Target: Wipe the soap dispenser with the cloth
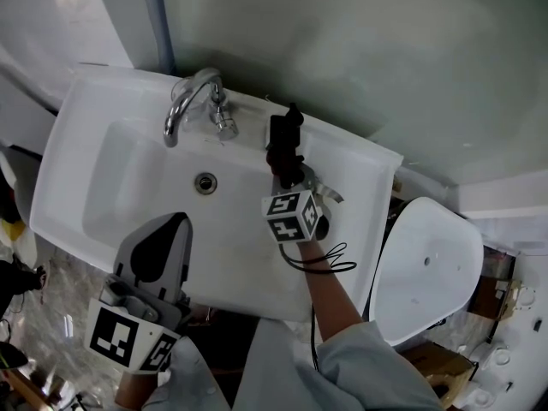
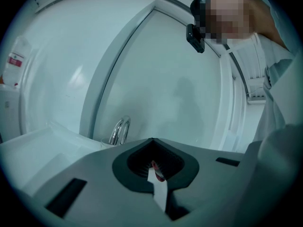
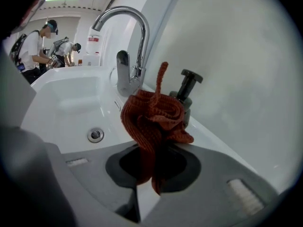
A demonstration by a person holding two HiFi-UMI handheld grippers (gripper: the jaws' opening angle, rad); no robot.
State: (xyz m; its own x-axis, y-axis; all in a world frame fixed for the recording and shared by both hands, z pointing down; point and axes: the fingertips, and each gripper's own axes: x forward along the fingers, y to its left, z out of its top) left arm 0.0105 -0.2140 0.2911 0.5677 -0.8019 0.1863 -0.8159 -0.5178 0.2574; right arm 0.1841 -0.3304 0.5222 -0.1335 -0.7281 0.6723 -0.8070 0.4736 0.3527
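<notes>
head view: my right gripper (image 1: 288, 178) is right by the soap dispenser (image 1: 286, 125) on the sink (image 1: 364, 174) edge. my left gripper (image 1: 175, 229) is well back.

left gripper view: its jaws are pressed together on nothing.

right gripper view: i pinch the red cloth (image 3: 151, 119). the dispenser stands up tall just behind it, so i think i push forward.

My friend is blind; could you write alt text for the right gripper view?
The right gripper has its jaws shut on a bunched rust-red cloth, in front of a dark pump soap dispenser on a white sink ledge. A chrome faucet stands to their left.
</notes>
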